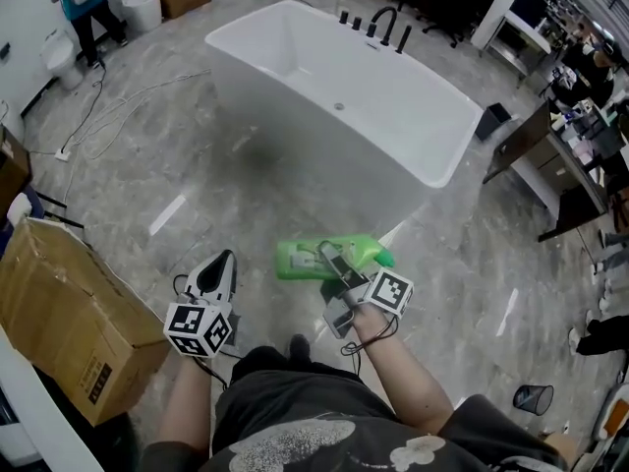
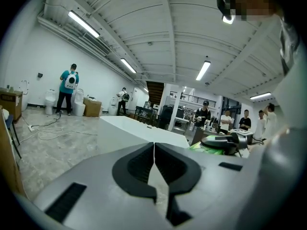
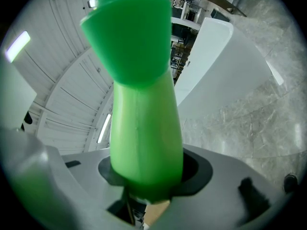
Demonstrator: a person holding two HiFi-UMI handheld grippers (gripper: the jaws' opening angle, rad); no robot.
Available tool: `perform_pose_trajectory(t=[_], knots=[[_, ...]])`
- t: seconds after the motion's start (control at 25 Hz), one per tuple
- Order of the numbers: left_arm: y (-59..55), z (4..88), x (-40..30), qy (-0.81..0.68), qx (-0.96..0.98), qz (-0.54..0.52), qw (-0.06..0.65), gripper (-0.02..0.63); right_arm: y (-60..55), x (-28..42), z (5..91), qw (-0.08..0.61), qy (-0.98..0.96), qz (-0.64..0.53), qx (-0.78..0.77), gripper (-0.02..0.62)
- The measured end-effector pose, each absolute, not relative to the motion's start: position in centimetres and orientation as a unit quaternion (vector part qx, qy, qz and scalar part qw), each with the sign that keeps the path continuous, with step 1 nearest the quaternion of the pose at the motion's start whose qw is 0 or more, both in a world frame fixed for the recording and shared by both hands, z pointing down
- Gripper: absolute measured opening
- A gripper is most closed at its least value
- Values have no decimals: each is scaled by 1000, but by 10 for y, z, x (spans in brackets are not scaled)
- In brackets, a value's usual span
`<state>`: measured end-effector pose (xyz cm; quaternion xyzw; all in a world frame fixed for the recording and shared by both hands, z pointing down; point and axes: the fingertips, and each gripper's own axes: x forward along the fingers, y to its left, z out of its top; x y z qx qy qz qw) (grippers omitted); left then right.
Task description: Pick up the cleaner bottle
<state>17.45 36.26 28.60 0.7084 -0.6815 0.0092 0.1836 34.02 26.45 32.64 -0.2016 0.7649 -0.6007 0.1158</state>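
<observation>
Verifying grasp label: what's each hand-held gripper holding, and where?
Right hand-held gripper: green cleaner bottle, clamped on its tapering body below the cap. Left hand-held gripper: shut, empty.

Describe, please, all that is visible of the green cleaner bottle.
The cleaner bottle is bright green, smooth and glossy, plastic by its look. Its wide body carries a paler label, too small to read. The body narrows, then flares into a green top. It lies roughly level in the air above the grey floor, short of the white bathtub. Only the right gripper touches it, shut on the narrow part.
</observation>
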Motion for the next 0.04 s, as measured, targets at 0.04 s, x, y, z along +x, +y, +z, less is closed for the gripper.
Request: perform_pose_trajectory(t=[0.04], knots=[[366,287,176,-682,707,8,185,15,268,340,325,115,767,-600,-199,198]])
